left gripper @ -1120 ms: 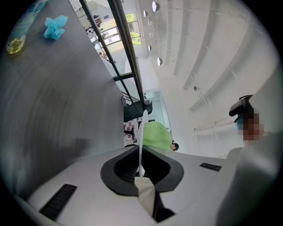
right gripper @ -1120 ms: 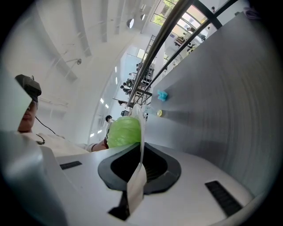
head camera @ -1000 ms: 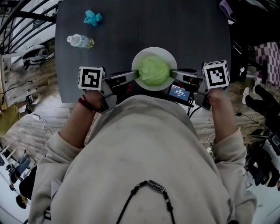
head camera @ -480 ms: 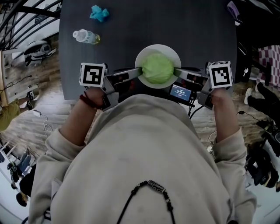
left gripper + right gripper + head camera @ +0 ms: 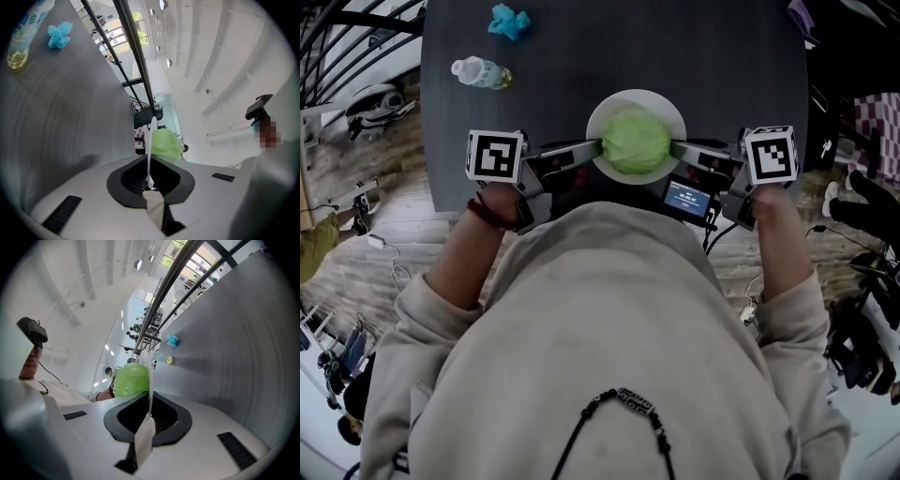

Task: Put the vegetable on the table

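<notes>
Cabbage [image 5: 636,142] on a white plate [image 5: 609,111], clamped from both sides.
The plate is over the counter's [image 5: 703,56] near edge. The left hand-held gripper [image 5: 598,149] and right hand-held gripper [image 5: 675,148] each pinch its rim, edge-on in the gripper views. Bottle [image 5: 481,71] and blue wad [image 5: 508,21] lie far left.

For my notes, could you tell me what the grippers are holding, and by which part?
The white plate carrying the cabbage: the left gripper is shut on its left rim, the right gripper on its right rim.
</notes>
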A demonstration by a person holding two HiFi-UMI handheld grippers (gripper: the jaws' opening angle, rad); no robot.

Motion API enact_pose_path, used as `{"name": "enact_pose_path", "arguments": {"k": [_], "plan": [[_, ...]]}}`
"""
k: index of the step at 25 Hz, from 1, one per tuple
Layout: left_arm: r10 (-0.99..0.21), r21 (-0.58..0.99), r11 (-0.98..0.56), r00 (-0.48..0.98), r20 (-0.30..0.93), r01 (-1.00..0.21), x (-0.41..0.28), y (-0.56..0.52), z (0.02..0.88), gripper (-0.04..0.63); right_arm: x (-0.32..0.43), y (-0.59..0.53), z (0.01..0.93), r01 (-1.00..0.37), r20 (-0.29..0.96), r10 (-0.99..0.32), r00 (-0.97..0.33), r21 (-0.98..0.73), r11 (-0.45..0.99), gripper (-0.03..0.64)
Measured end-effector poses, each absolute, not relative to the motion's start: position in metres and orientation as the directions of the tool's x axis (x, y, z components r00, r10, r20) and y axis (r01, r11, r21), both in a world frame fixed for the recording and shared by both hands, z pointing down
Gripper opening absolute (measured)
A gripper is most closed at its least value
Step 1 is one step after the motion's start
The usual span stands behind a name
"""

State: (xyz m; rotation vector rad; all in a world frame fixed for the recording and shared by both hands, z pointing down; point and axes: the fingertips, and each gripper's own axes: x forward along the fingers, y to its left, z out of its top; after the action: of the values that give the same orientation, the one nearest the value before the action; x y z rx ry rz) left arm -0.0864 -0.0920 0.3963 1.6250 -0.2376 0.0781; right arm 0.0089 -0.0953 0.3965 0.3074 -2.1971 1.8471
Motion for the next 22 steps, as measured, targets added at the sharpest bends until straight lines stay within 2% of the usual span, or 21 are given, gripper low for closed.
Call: {"name": "enact_pose_path", "arguments": {"k": [13,22], "plan": [[-0.088,0.975,-0.127,0.981,0.174,-0.185,-0.078,-0.099,0.394,0.02,0.017,-0.099,0.395,-0.286,0.288,-0.018,-0.957,-0.939,0.19,0.028],[-0.093,0.977,-0.104,0.98,0.177,-0.187,-0.081,-0.095,0.408,0.02,0.016,-0.099,0.41,-0.276,0.285,0.019,-0.958,-0.943,0.183,0.028]]}}
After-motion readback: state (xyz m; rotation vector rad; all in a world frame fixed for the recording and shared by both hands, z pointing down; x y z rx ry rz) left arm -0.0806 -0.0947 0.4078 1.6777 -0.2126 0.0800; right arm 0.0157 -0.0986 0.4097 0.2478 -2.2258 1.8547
